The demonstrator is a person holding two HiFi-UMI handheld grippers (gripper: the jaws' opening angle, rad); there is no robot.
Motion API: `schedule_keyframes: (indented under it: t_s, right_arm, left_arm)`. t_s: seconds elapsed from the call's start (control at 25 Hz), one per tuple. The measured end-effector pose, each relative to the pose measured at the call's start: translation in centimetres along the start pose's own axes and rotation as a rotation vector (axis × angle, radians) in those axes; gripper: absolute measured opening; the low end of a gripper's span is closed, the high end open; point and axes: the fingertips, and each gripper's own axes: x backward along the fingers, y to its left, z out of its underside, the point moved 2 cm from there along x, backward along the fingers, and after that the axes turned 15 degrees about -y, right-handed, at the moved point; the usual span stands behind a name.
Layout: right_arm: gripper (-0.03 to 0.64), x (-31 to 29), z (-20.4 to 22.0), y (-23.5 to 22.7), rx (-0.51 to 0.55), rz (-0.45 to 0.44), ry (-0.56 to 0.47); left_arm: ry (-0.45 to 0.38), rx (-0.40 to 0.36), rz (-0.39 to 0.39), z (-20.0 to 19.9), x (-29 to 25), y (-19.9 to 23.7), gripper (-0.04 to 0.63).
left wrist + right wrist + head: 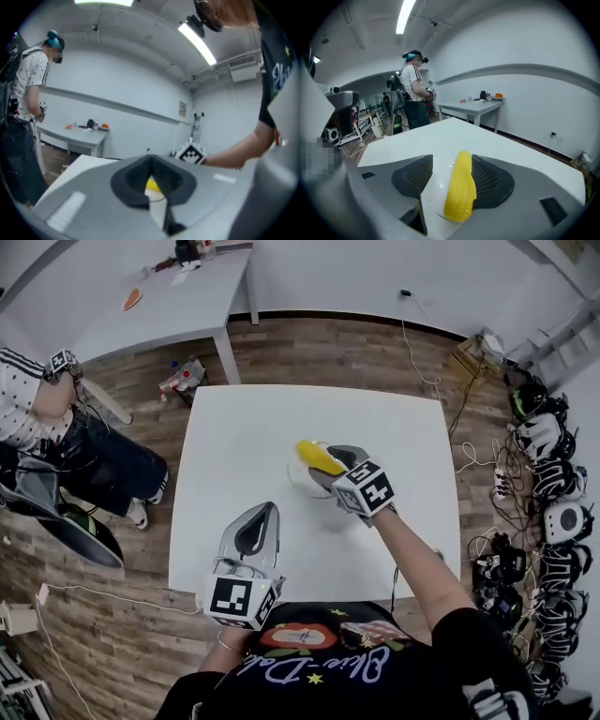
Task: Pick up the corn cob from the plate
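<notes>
A yellow corn cob (317,457) lies on a white plate (296,481) in the middle of the white table (244,427). My right gripper (330,469) reaches down over the plate, open, with its jaws on either side of the cob. In the right gripper view the corn cob (460,187) lies lengthwise between the dark pads (493,180), close to the right pad and with a gap to the left one. My left gripper (265,512) hovers near the table's front edge, shut and holding nothing, and points toward the plate. Its own view shows the corn cob (152,185) through the notch of its jaws.
A second white table (178,306) with small items stands at the back left. A person (37,399) stands by the left side. Several headsets and devices (553,512) with cables line the floor at the right.
</notes>
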Motion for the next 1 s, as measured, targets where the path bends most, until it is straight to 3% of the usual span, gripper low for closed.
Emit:
schedule_keyframes:
  t_s: [0.2, 0.36, 0.6, 1.0]
  right_arm:
    - [0.25, -2.8, 3.3, -1.7, 0.011, 0.014, 0.191]
    - [0.25, -4.6, 4.2, -2.6, 0.031, 0.021, 0.257]
    - [0.256, -6.1, 6.0, -3.0, -0.021, 0.0, 0.405]
    - [0.253, -4.7, 5.7, -4.0, -0.008, 0.06, 0.357]
  left_arm:
    - [0.01, 0.036, -0.011, 0.8, -0.2, 2.7, -0.002]
    - [0.01, 0.062, -0.014, 1.1, -0.1, 4.3, -0.002]
    - [0.018, 0.077, -0.041, 1.4, 0.0, 5.9, -0.002]
    - [0.014, 0.075, -0.063, 1.1, -0.4, 5.5, -0.002]
